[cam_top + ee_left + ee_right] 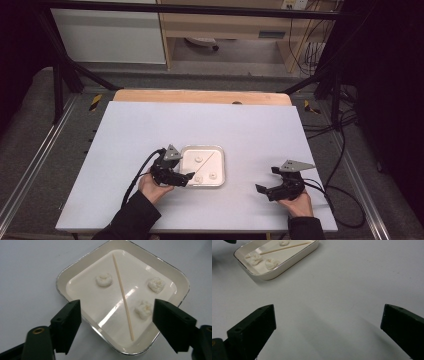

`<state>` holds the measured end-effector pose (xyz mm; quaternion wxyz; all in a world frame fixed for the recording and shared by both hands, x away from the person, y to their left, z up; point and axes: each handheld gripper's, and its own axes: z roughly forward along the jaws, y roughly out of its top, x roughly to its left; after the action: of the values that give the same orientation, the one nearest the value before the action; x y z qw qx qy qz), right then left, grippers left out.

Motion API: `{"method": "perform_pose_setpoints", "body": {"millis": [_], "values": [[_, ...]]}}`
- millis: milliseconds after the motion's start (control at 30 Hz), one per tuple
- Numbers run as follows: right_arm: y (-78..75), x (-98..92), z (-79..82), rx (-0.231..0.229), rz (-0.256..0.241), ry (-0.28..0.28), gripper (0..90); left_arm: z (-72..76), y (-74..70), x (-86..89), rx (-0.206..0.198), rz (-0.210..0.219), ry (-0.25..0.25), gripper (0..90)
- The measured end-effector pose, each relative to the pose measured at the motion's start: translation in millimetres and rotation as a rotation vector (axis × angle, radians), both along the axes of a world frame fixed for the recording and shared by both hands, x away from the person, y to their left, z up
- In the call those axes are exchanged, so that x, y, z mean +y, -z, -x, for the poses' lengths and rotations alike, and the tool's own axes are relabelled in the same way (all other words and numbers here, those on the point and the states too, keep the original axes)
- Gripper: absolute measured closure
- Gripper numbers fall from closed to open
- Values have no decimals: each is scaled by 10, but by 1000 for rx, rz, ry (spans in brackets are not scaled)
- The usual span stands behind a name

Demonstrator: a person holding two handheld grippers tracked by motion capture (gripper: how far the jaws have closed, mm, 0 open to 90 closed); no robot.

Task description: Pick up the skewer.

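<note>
Left hand-held gripper hangs spread over the tray, seemingly apart; right hand-held gripper rests spread.

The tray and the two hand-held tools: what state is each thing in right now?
Tray: flat on the table, upright, holding food.
Skewer: lying loose and bare across the tray, nothing on it.
Three white lumps: separate, resting in the tray, not skewered.
Left tool: open, jaws wide at the tray's near corner, holding nothing.
Right tool: open, empty, over bare table.
</note>
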<state>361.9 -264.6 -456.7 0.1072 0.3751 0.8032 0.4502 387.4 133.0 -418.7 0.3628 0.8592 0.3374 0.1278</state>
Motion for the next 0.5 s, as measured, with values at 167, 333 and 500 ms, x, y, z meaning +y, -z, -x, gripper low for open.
{"method": "perform_pose_setpoints", "body": {"millis": [167, 333, 500], "values": [[1, 1, 0, 0, -1, -1, 6, 12, 44, -79, 4, -36, 8, 374], [0, 0, 0, 1, -1, -2, 6, 26, 90, -156, 5, -72, 11, 509], [1, 1, 0, 1, -1, -3, 6, 30, 130, -195, 13, -77, 16, 610]]}}
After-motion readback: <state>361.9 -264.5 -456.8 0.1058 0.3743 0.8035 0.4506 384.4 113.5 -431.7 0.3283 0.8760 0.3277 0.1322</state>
